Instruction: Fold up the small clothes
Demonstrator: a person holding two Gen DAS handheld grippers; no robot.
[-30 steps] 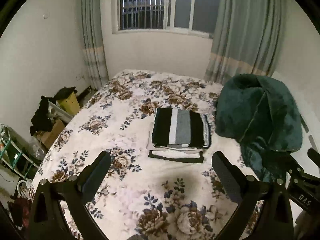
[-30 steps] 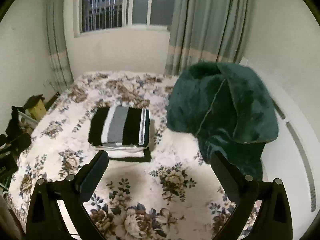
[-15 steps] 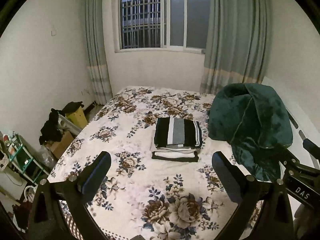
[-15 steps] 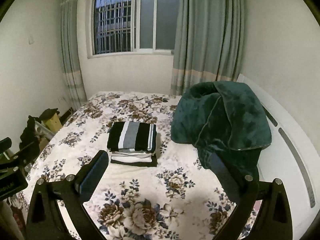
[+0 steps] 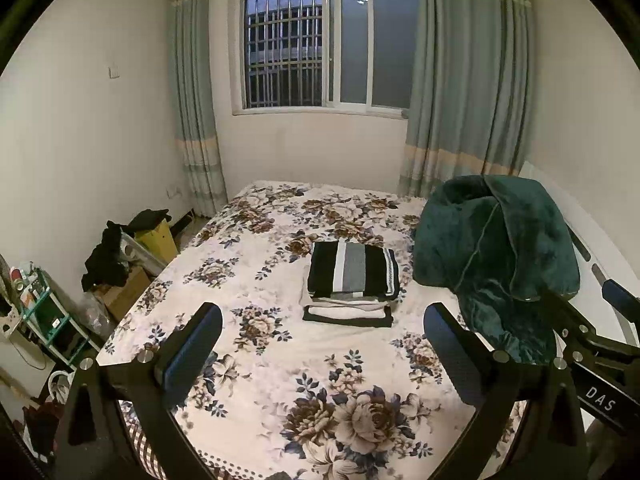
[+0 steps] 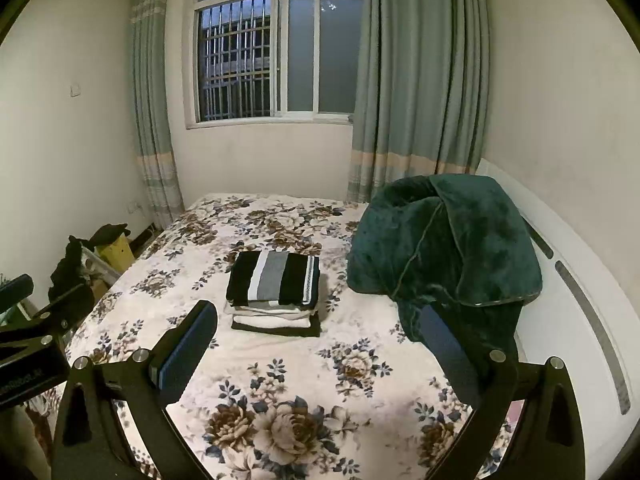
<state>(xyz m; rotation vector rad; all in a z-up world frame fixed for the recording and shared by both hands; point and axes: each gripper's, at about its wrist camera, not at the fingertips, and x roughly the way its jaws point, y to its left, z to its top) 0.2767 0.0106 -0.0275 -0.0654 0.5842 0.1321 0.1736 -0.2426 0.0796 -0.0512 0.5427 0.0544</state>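
A neat stack of folded clothes (image 5: 352, 284) lies in the middle of the floral bed (image 5: 280, 352); its top piece has black, white and grey stripes. It also shows in the right wrist view (image 6: 276, 290). My left gripper (image 5: 322, 344) is open and empty, held well back from the stack above the bed's near end. My right gripper (image 6: 320, 344) is open and empty too, equally far back. The right gripper's body (image 5: 600, 344) shows at the right of the left wrist view, and the left gripper's body (image 6: 32, 340) at the left of the right wrist view.
A dark green plush blanket (image 5: 496, 256) is heaped on the bed's right side, against the white headboard (image 6: 572, 300). Left of the bed are a box with dark clothes (image 5: 116, 256) and a small shelf (image 5: 40, 312). A barred window (image 5: 320, 44) with curtains is at the far wall.
Both grippers have pulled back and up from the stack, so the bed and clothes look smaller and more of the window and walls shows. Both stayed open.
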